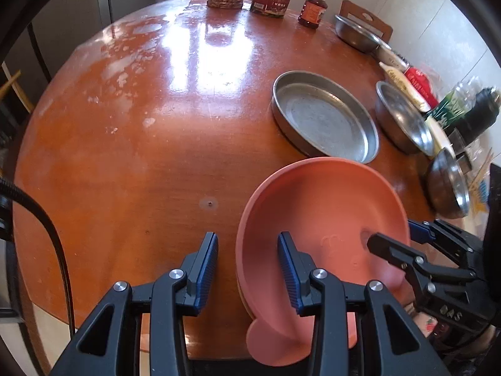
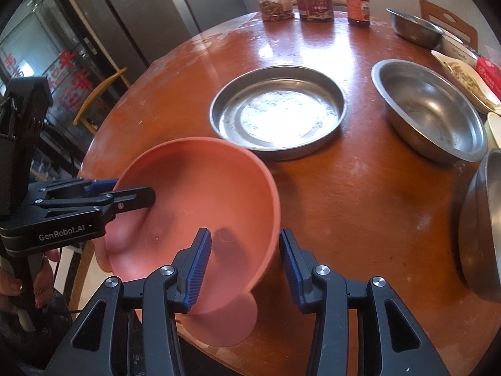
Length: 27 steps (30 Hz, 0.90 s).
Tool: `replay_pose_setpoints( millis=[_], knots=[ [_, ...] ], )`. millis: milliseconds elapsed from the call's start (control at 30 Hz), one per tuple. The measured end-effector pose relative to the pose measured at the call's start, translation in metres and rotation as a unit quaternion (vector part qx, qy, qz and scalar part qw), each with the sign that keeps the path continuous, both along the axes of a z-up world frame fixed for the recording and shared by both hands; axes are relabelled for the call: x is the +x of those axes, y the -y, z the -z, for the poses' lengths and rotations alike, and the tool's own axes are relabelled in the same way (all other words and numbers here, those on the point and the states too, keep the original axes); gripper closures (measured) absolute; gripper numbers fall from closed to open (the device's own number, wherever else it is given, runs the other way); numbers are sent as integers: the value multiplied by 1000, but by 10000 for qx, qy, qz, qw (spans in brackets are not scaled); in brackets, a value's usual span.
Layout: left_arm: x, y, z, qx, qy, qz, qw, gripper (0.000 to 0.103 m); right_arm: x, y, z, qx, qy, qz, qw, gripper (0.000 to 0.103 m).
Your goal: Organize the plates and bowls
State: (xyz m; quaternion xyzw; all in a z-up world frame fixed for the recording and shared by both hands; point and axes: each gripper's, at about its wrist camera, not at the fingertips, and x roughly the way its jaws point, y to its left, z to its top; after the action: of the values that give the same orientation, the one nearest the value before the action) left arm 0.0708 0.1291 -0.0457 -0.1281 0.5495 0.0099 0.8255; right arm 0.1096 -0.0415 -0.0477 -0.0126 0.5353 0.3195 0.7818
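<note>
My left gripper and right gripper each straddle the pink bowl's rim, fingers half-open, not clamping; steel dishes sit unstacked on the desk.

tilted pink plastic bowl (near table edge), beside shallow steel pan.

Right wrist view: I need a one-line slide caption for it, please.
Both grippers straddle the rim of a pink bowl tilted above a round wooden table, near a steel pan.
</note>
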Motion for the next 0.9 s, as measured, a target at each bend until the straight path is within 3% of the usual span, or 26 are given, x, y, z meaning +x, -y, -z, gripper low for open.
replay_pose_setpoints(
  millis=[167,300,533,900],
  knots=[
    [2,-10,-16,-47,213,-67,9997,63,13,17,-11,272,156,529,9981,51],
    [16,-17,-26,76,293,-152,9994,62,25,26,-18,201,469,911,9945,51],
    [49,-13,-34,160,333,-2,9993,62,49,25,-17,192,615,1114,9917,52],
    [113,5,-14,-19,148,330,9993,62,83,14,3,77,534,1188,9915,70]
  ],
)
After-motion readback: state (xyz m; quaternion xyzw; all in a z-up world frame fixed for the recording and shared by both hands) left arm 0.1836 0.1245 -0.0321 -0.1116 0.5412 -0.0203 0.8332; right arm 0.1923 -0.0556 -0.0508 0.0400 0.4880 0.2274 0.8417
